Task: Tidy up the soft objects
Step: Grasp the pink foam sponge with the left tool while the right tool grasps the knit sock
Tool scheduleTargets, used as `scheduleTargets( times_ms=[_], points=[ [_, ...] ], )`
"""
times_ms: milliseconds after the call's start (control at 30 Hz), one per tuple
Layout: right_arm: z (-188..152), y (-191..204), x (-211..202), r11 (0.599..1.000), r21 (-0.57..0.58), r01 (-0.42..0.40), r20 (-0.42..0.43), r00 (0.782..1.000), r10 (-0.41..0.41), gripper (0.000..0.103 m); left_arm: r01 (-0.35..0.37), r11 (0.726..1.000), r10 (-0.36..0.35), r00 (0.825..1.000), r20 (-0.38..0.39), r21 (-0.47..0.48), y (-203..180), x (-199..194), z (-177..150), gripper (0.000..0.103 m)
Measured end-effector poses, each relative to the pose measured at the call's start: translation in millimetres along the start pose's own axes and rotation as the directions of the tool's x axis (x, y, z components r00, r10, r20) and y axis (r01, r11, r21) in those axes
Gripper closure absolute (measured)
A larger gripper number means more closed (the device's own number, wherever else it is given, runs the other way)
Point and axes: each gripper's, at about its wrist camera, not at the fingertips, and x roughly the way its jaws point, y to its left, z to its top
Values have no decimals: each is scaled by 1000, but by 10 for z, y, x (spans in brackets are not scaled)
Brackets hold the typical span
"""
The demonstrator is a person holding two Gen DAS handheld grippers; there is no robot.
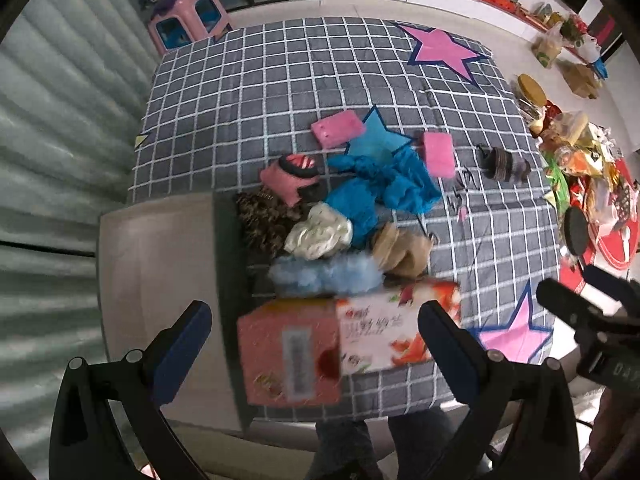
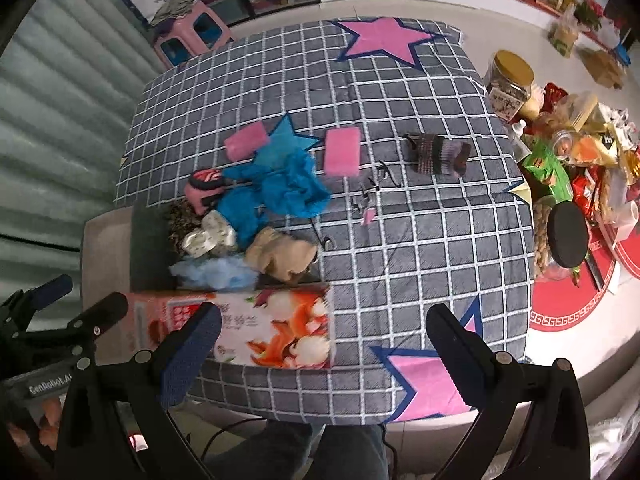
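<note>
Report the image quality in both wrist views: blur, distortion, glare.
Left wrist view: motion blur smears the printed carton and the pink sponge; fisheye bends the checked blanket grid. Right wrist view: sharper, the knitted item reads clearly; same fisheye bending, with bright glare on the floor at lower right.

Printed carton point(image 1: 316, 344): lettering and label are smearing into blur in the left wrist view, unreadable. Leopard-print fabric point(image 1: 262, 220), behind the carton: lying partly buried under the cream cloth point(image 1: 320, 234) and pink pouch point(image 1: 290, 178). Small dark bits point(image 2: 374, 190), beyond the carton: too tiny to identify. Left gripper point(image 2: 48, 300), left of the carton: running off the right wrist view's edge.
</note>
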Motion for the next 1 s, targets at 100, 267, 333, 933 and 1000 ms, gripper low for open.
scheduleTargets(
  times_ms=[100, 267, 333, 933, 1000],
  points=[
    [161, -176, 134, 1000, 10, -1, -23, 1000, 2, 0, -20, 1000, 20, 1000, -18, -19, -133, 157, 265, 0],
    [451, -501, 386, 999, 39, -3, -59, 998, 6, 0, -45, 997, 41, 998, -58, -69, -290, 485, 695, 0],
    [554, -618, 486, 999, 47, 2, -72, 997, 2, 0, -54, 995, 48, 996, -71, -89, -334, 604, 853, 0],
    [1330, -1321, 1357, 991, 91, 97, -81, 993, -90, 0, -124, 942, 75, 983, -165, -313, -295, 1961, 1776, 0],
    [1389, -1380, 1453, 989, 101, 111, -82, 991, -103, 0, -134, 936, 83, 983, -165, -326, -270, 2060, 1811, 0]
  ],
)
